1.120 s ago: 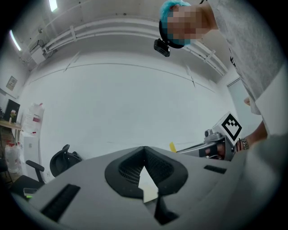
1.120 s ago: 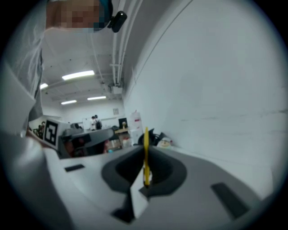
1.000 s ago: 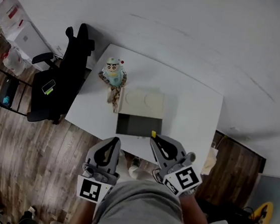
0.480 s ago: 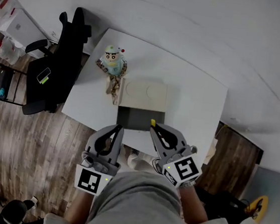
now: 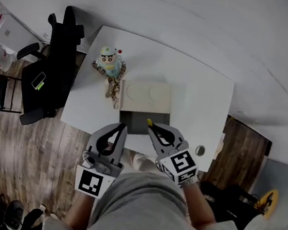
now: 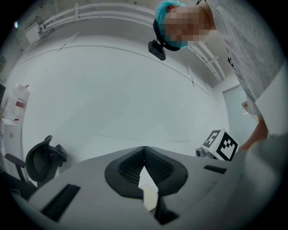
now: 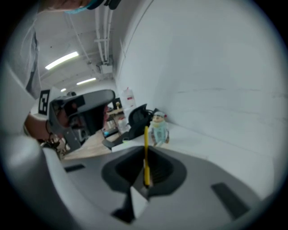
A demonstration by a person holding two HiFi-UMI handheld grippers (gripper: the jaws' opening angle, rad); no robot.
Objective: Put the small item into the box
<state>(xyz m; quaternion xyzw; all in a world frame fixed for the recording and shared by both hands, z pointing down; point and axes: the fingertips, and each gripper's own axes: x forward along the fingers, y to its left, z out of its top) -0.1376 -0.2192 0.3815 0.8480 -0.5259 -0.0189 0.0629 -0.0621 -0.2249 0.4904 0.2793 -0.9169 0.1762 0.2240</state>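
On the table, near its front edge, the box; over its front rim, the small item; just beside its left back corner, a doll. Left of the table, a chair.

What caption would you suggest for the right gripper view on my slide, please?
Right gripper shut on a thin yellow item, with a doll on the white table beyond.

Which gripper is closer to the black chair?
Left. The left gripper hangs at the near edge of the table, with the black office chair off to its left. The right gripper, shut on a thin yellow stick, sits farther right, over the front of the box.
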